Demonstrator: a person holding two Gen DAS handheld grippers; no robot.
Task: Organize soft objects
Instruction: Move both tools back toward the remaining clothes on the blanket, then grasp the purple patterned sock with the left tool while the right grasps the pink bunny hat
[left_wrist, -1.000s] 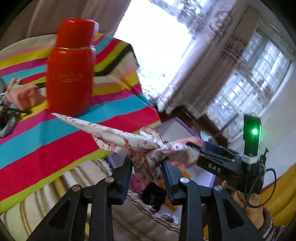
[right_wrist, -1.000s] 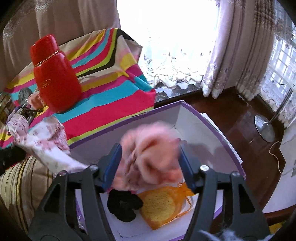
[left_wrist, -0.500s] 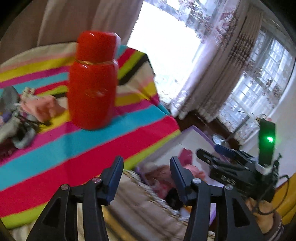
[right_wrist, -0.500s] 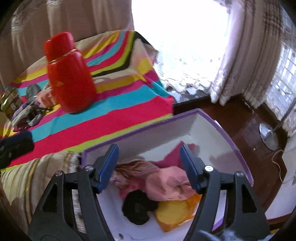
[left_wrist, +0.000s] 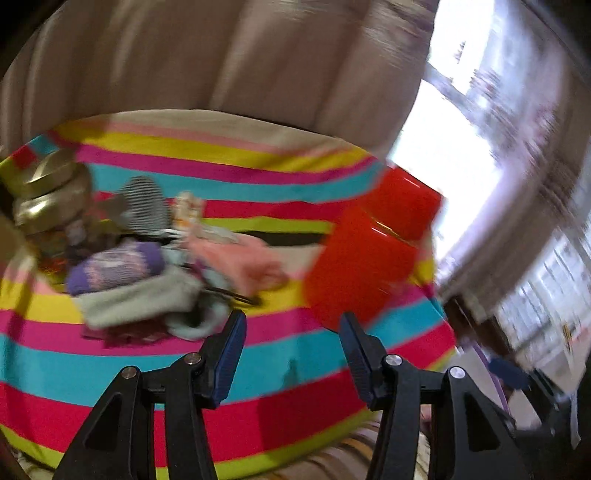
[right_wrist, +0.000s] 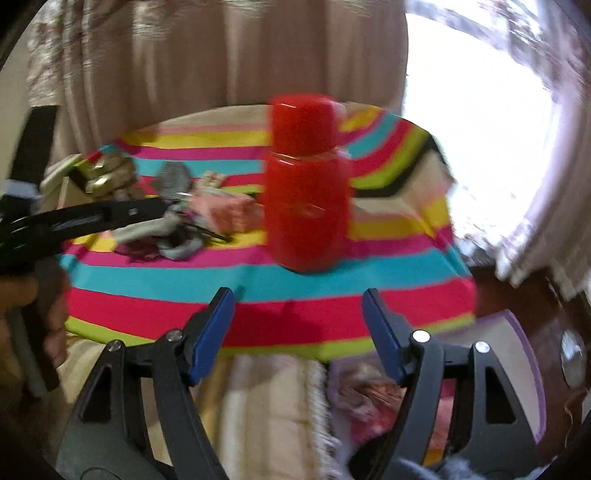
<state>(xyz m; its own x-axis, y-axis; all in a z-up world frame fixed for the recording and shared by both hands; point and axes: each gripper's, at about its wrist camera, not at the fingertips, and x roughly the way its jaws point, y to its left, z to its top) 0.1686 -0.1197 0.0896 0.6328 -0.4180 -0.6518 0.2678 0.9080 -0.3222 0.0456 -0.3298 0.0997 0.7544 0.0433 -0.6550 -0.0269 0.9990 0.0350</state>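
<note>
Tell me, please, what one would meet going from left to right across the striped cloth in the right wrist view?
Gold-lidded jar → grey striped sock → pink cloth → red bottle.

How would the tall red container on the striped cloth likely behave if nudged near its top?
The red container looks rigid and smooth, so probably slippery. It stands tall on a soft striped cloth, so it may tip rather than slide. Its weight cannot be told.

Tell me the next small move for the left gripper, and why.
Probably ease the left gripper forward and down toward the pile of soft items on the striped cloth. Its jaws stand open with nothing between them, and socks and cloths lie there unsorted beside the red flask.
</note>
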